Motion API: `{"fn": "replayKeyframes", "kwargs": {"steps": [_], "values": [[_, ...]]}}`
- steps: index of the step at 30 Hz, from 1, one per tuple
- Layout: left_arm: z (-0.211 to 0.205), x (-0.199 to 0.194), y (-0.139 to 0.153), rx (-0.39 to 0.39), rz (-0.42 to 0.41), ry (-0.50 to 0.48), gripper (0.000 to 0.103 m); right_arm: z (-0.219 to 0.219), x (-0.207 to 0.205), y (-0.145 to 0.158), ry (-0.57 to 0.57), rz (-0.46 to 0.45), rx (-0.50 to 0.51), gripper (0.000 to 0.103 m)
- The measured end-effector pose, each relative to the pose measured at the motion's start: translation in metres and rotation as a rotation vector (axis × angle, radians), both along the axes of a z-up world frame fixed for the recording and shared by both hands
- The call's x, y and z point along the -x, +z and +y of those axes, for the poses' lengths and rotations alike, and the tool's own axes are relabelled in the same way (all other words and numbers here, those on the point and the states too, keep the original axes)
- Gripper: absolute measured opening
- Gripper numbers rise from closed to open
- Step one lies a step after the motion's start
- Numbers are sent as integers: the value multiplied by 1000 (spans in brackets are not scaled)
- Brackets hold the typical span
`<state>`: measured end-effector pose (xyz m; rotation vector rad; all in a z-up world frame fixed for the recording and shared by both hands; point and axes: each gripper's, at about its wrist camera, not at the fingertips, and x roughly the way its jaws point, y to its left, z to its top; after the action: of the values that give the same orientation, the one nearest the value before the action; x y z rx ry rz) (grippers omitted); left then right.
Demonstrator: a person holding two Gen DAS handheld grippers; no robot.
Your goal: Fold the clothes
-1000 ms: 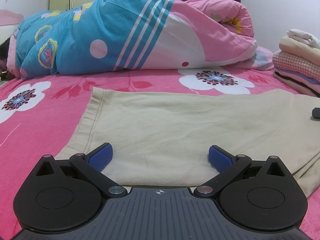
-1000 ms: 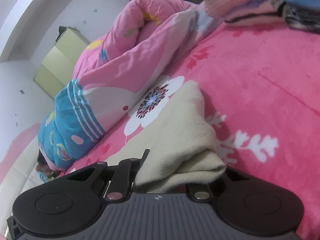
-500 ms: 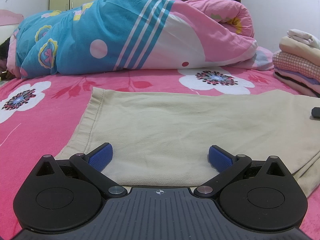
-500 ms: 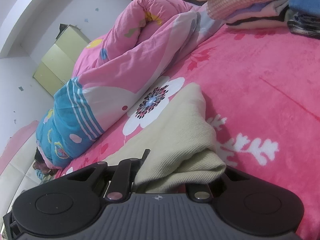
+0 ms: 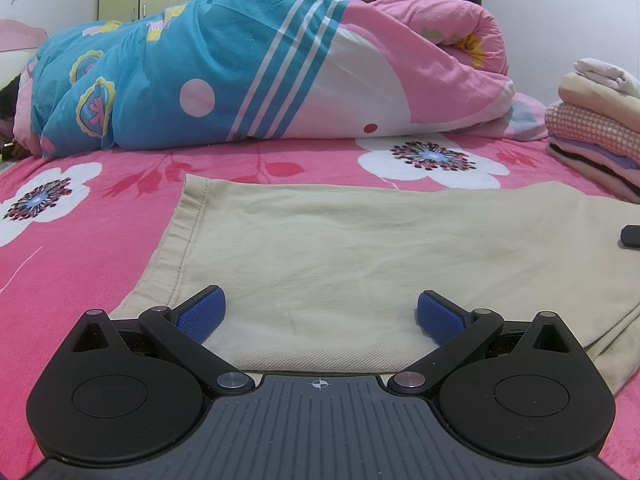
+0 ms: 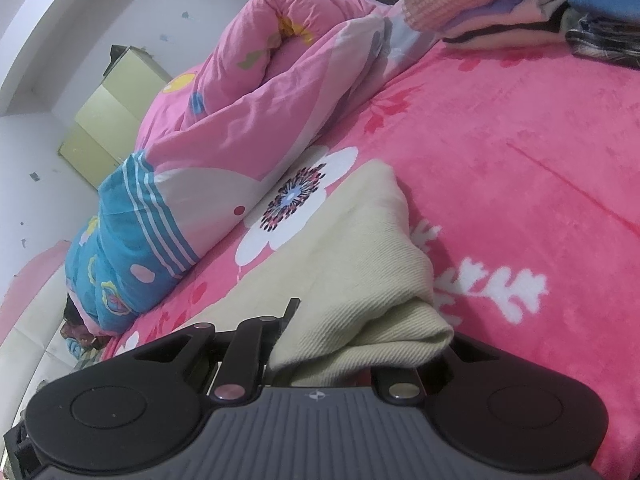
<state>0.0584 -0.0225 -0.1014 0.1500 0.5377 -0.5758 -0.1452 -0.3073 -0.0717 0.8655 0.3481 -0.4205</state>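
A beige garment (image 5: 340, 248) lies flat on the pink flowered bed cover, its hemmed edge to the left. My left gripper (image 5: 320, 314) hovers wide open over the garment's near edge, blue pads (image 5: 200, 314) apart with nothing pinched. In the right wrist view the same beige garment (image 6: 352, 280) bunches up at a folded corner, and my right gripper (image 6: 360, 344) is shut on that bunched corner; cloth hides its fingertips. A dark tip of the right gripper (image 5: 631, 236) shows at the right edge of the left wrist view.
A rolled blue and pink quilt (image 5: 260, 68) lies across the far side of the bed. A stack of folded clothes (image 5: 596, 128) sits at the right, also the stack (image 6: 500, 4) in the right wrist view. Pink bed cover (image 6: 520, 160) spreads to the right.
In the right wrist view the scene has shifted slightly, showing more of the folded stack. The left gripper and the garment have not moved.
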Motion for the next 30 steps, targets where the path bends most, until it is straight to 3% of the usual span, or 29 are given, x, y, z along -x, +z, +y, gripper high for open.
{"fn": "replayKeyframes", "kwargs": {"steps": [17,30], "values": [[0,0,0,1,0,1,103,12,-21,31,64,14,149,17],[0,0,1,2,1,2,103,43,-56,71,192,9,324,17]]}}
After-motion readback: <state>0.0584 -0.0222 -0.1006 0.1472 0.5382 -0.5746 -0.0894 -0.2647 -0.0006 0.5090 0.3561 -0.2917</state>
